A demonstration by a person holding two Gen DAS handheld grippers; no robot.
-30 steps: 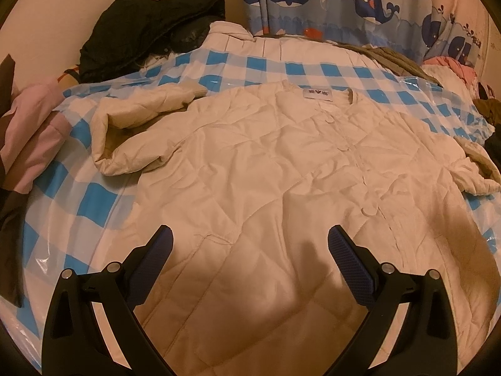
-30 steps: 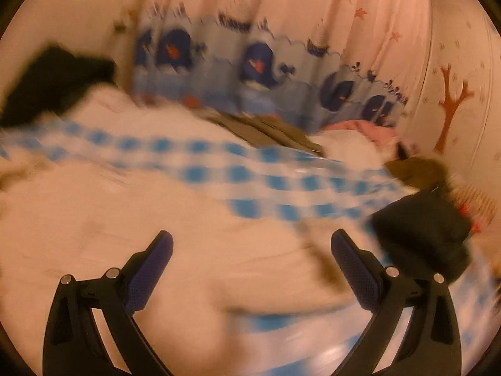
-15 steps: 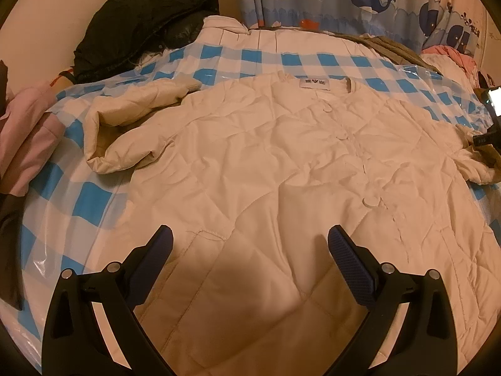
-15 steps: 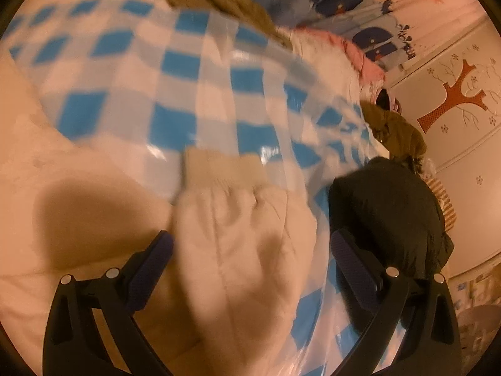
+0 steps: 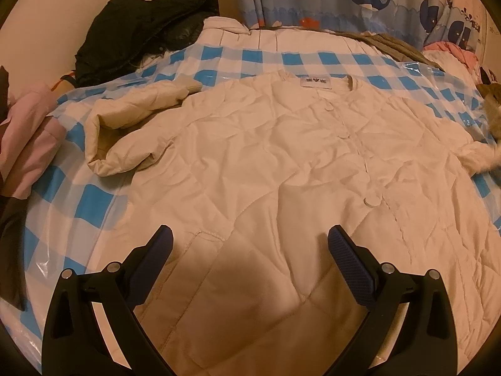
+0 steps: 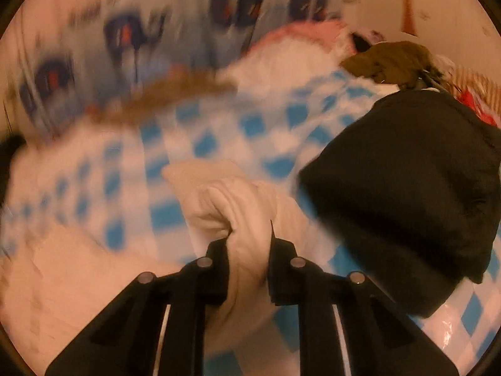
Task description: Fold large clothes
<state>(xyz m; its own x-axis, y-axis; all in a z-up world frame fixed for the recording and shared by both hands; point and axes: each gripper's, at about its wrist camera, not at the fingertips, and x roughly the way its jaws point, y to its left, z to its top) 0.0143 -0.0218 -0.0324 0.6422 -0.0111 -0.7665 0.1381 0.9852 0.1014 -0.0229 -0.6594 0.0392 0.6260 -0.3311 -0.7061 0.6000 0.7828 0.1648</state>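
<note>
The left gripper (image 5: pixel 247 250) hangs wide open and empty just above the hem of the cream jacket (image 5: pixel 281 163), which lies spread ahead of it on the checked sheet (image 5: pixel 90 197) with its far-left sleeve (image 5: pixel 125 128) bent double. The right gripper (image 6: pixel 249 247), open over the other sleeve (image 6: pixel 238 206) half a second ago, has now clamped it, so I'd say the inward fold is starting. That view is badly blurred, hiding the cuff beyond the fingers and everything left of them.
</note>
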